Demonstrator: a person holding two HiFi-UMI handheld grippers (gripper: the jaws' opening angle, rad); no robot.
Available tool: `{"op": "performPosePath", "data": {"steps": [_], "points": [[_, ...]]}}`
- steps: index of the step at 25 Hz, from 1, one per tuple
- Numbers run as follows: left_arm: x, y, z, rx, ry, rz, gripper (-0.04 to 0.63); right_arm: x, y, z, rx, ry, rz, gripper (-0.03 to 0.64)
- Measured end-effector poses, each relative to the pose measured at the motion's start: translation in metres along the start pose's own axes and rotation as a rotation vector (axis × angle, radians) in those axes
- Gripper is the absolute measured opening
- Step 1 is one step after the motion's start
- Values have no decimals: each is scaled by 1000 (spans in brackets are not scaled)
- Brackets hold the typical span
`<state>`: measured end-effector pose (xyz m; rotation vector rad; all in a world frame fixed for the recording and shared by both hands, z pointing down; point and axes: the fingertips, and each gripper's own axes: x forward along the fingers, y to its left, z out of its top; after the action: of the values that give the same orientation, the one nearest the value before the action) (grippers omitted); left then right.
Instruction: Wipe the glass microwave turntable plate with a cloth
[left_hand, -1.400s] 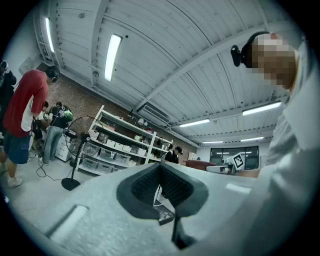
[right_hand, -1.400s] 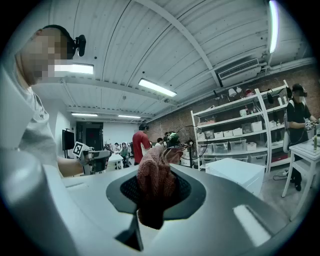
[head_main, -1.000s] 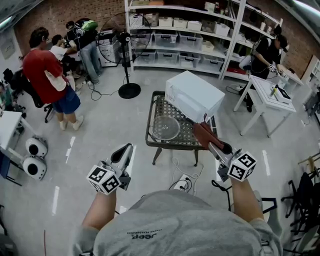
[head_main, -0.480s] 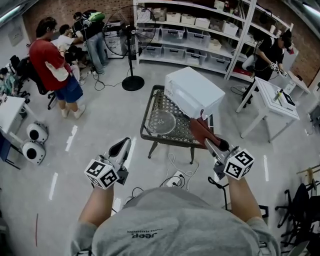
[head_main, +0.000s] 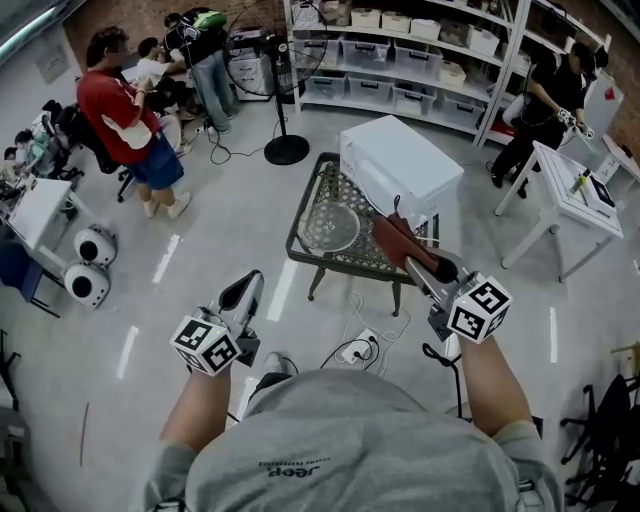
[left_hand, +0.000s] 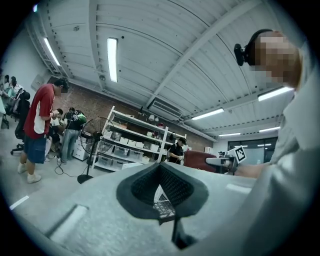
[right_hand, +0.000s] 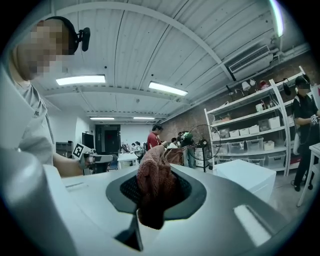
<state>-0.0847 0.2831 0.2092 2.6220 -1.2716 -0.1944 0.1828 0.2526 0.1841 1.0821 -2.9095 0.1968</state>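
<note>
The clear glass turntable plate (head_main: 328, 228) lies on a black metal mesh table (head_main: 306, 250), left of a white microwave (head_main: 400, 168). My right gripper (head_main: 412, 262) is held in the air at the table's near right corner, shut on a reddish-brown cloth (head_main: 396, 240) that sticks out over the table edge. In the right gripper view the cloth (right_hand: 154, 185) bulges from between the jaws. My left gripper (head_main: 245, 290) hangs over the floor, well short and left of the table, shut with nothing in it. Through its jaws a bit of the mesh table (left_hand: 162, 205) shows.
A power strip with cables (head_main: 352, 352) lies on the floor under the table's near side. A standing fan (head_main: 285, 150), shelving (head_main: 420, 60), a white side table (head_main: 570, 195) and several people stand around. My shoe (head_main: 268, 368) is on the floor below.
The head view has swung a little, so the table sits higher in frame. Both grippers keep their poses; the right one still holds the cloth.
</note>
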Motion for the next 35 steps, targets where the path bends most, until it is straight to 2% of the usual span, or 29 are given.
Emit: {"op": "performPosePath", "data": {"steps": [4,8,16,26,35], "points": [[14,10,-2,-17,7,-9,0,9,-6,-6,9,13,-5,78],[39,38,-3,-38,6,-56,0,32,-14,-9,4,30,-34,78],[118,146,-7,-95,10,-215,0,129,-47,-18,2,27,-134,78],[198,287,26,-56,102,-350,0,297,-88,10,46,26,-193,78],[263,340,20,-32,153,-443,0,357,-150,15,91,19,-271,78]]}}
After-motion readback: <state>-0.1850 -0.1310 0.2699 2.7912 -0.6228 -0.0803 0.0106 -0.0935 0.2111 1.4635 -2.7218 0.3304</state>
